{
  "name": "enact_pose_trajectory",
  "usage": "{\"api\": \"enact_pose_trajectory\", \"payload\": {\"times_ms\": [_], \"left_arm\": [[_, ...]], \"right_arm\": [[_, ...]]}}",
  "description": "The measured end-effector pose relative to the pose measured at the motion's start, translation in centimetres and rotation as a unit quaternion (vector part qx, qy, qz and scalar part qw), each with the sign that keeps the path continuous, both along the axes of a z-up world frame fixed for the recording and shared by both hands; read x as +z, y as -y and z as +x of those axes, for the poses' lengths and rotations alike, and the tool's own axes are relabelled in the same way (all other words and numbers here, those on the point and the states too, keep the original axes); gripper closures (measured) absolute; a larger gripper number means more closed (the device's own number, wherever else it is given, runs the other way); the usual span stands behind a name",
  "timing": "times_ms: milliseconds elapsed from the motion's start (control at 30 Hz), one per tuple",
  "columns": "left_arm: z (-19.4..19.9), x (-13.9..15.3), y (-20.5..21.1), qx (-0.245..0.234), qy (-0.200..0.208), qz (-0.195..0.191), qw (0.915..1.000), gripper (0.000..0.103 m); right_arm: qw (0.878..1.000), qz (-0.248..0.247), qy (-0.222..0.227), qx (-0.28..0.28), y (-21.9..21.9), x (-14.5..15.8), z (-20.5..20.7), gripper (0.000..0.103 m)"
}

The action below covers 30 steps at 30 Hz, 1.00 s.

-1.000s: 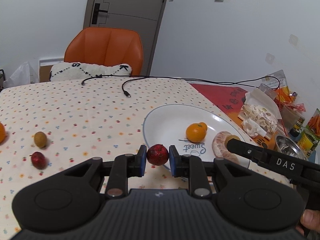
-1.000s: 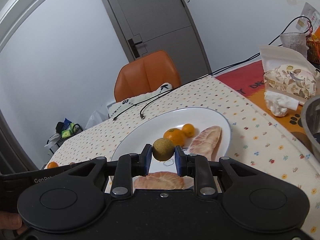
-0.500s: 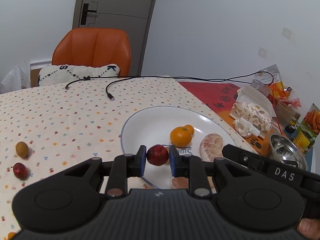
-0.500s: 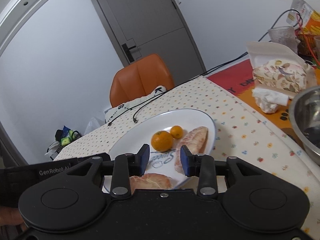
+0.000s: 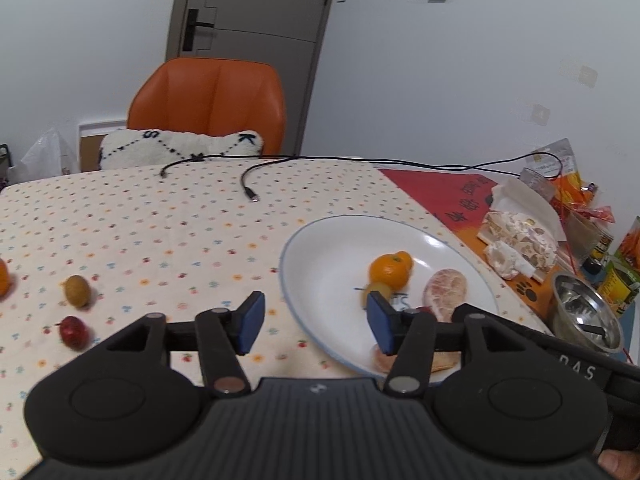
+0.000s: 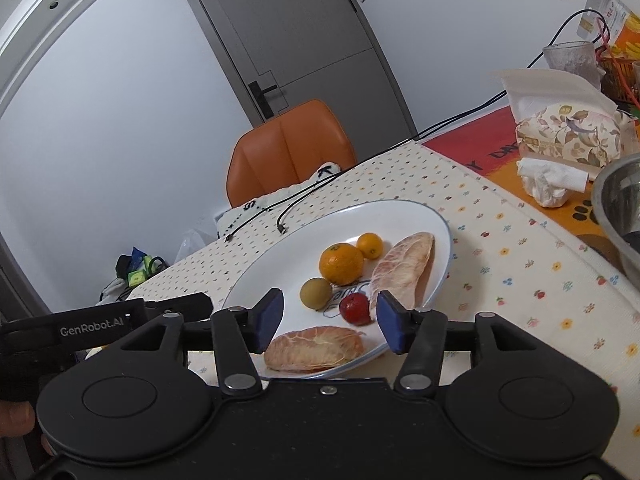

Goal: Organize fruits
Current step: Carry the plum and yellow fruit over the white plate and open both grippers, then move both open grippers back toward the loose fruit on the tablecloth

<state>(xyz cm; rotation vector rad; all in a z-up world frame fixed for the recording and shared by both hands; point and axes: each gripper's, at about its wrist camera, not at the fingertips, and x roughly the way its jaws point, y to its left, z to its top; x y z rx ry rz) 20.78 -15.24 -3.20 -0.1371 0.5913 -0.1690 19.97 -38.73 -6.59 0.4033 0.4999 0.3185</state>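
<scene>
Fruit gathering on a dotted tablecloth [image 5: 160, 240], both tools empty. Nearest the cameras, the left gripper [image 5: 312, 322] and the right gripper [image 6: 328, 320] are spread wide with nothing between the blue pads, a posture that fits fruit just set down or about to be fetched. Just beyond the right gripper sits the white plate [image 6: 264, 280], the apparent collection point: a peeled citrus segment [image 6: 316, 348] lies at its near rim, a small red fruit [image 6: 354, 308] and a brown-green round fruit [image 6: 316, 293] rest behind it, then a large orange [image 6: 341, 263] touching a smaller orange [image 6: 369, 245], with a second peeled segment [image 6: 404, 272] leaning along the right side. Off the plate, to the left in the left wrist view, a loose red fruit [image 5: 74, 332] and a loose brown fruit [image 5: 77, 290] lie near each other on the cloth, and a slice of another orange fruit [image 5: 3, 282] shows at the frame edge; these likely remain to be moved. Farther back, black cables [image 5: 248, 184] cross the cloth before an orange chair [image 5: 208, 104]
</scene>
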Motion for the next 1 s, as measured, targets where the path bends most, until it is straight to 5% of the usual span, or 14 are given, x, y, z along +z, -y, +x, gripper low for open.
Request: {"api": "enact_pose_trajectory", "payload": {"times_ms": [133, 367, 733, 1000], "left_arm": [[-0.7, 0.2, -1.0, 0.016, 0.005, 0.003, 0.9998, 0.031], [-1.7, 0.3, -2.2, 0.028, 0.006, 0.012, 0.9995, 0.026], [-3.5, 0.2, -5.2, 0.057, 0.003, 0.017, 0.9982, 0.019], [-4.9, 0.5, -8.0, 0.085, 0.007, 0.014, 0.9962, 0.014]], "right_arm": [[1.000, 0.000, 0.000, 0.005, -0.5, 0.0, -0.2, 0.045], [1.000, 0.000, 0.005, 0.012, -1.5, 0.4, -0.6, 0.037], [1.000, -0.004, 0.013, 0.025, -3.9, 1.0, -1.3, 0.009], [0.999, -0.009, 0.012, 0.031, -5.7, 1.2, -1.6, 0.000]]}}
